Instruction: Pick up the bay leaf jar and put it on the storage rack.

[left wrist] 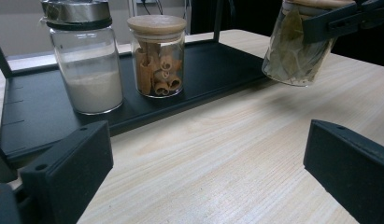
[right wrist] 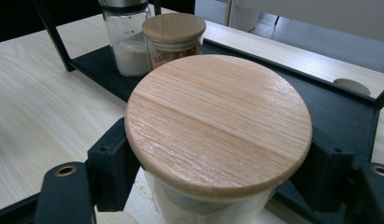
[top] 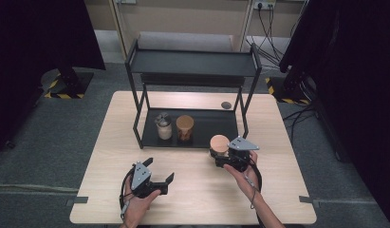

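A glass jar of dried leaves with a round wooden lid (top: 219, 143) is clamped between the jaws of my right gripper (top: 218, 156), just in front of the rack's lower shelf. In the right gripper view the lid (right wrist: 217, 121) sits between the two black jaws of that gripper (right wrist: 217, 186). The left gripper view shows the same jar (left wrist: 297, 51) tilted and hanging above the tabletop. My left gripper (top: 159, 170) stands open over the near left part of the table, with nothing between the jaws of the left gripper (left wrist: 203, 182).
A black two-level rack (top: 192, 64) stands at the table's back. Its lower shelf (top: 216, 126) carries a metal-lidded jar of white powder (top: 164, 127) and a wooden-lidded jar of cinnamon sticks (top: 185, 127), with bare shelf to their right. A small dark disc (top: 226, 105) lies behind.
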`<state>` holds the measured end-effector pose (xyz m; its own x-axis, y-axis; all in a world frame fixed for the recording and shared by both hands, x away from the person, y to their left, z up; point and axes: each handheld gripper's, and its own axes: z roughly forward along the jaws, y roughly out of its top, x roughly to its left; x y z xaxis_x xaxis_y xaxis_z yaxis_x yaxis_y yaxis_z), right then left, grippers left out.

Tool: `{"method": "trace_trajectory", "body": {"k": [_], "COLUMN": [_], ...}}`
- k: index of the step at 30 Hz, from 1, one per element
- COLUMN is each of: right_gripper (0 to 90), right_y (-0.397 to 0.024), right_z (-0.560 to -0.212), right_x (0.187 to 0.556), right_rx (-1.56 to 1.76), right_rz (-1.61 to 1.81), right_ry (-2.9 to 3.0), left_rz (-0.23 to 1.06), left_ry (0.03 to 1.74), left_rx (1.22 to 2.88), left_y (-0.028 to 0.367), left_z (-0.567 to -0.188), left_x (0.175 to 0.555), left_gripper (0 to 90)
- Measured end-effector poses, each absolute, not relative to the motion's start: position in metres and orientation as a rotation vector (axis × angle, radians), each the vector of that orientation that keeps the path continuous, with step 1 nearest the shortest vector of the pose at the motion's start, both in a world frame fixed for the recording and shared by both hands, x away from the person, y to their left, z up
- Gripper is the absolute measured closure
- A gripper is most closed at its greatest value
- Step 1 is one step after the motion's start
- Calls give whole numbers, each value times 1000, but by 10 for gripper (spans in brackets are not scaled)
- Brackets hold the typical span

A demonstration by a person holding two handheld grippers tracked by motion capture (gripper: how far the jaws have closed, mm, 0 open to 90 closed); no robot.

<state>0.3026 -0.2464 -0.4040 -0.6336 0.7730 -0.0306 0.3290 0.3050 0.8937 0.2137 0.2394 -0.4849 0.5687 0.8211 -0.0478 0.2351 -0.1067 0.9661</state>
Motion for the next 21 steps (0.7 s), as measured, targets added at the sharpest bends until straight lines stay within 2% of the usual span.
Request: {"method": "trace_trajectory", "body": {"k": [21], "right_gripper": [263], "right_y": [-242], "right_z": [-402], "right_x": [310], "right_rx": [968], "right_rz": [1286], "right_ry": [2122], "left_rz": [630], "left_ry": [897], "left_rx": [1644], "left_y": [240], "left_z": [-485], "left_x": [214], "left_gripper": [11]}}
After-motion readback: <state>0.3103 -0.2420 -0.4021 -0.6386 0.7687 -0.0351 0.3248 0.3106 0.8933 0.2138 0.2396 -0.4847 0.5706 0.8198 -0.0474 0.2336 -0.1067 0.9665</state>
